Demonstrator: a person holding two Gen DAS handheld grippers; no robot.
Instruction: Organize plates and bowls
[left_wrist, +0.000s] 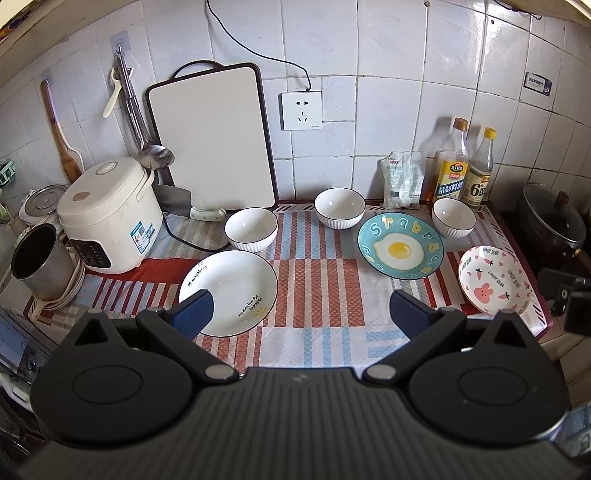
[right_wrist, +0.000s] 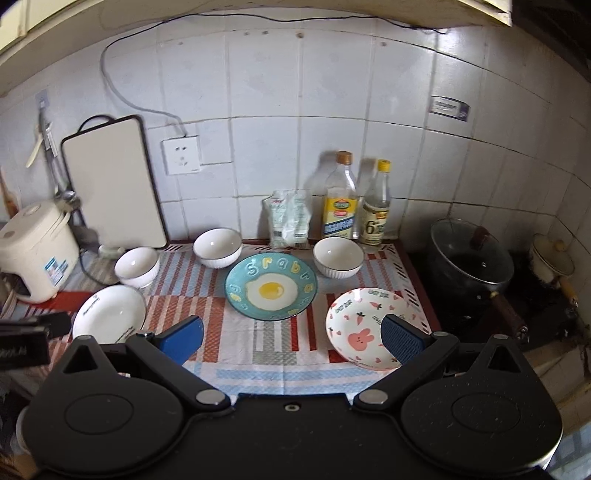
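Observation:
On the striped mat sit a white plate (left_wrist: 229, 291), a blue egg-print plate (left_wrist: 400, 245) and a pink rabbit plate (left_wrist: 493, 278). Three white bowls stand behind them: left (left_wrist: 251, 229), middle (left_wrist: 340, 207) and right (left_wrist: 453, 217). My left gripper (left_wrist: 301, 312) is open above the mat's front, its left finger over the white plate's near rim. My right gripper (right_wrist: 291, 338) is open and empty, in front of the blue plate (right_wrist: 271, 290), its right finger over the pink plate (right_wrist: 365, 326). The white plate (right_wrist: 109, 312) and the bowls (right_wrist: 218, 246) show there too.
A rice cooker (left_wrist: 110, 214), a metal cup (left_wrist: 37, 258) and a cutting board (left_wrist: 214, 136) stand at the left. Two bottles (left_wrist: 452, 166) and a packet (left_wrist: 402, 179) line the wall. A lidded dark pot (right_wrist: 471, 254) sits on the stove at the right.

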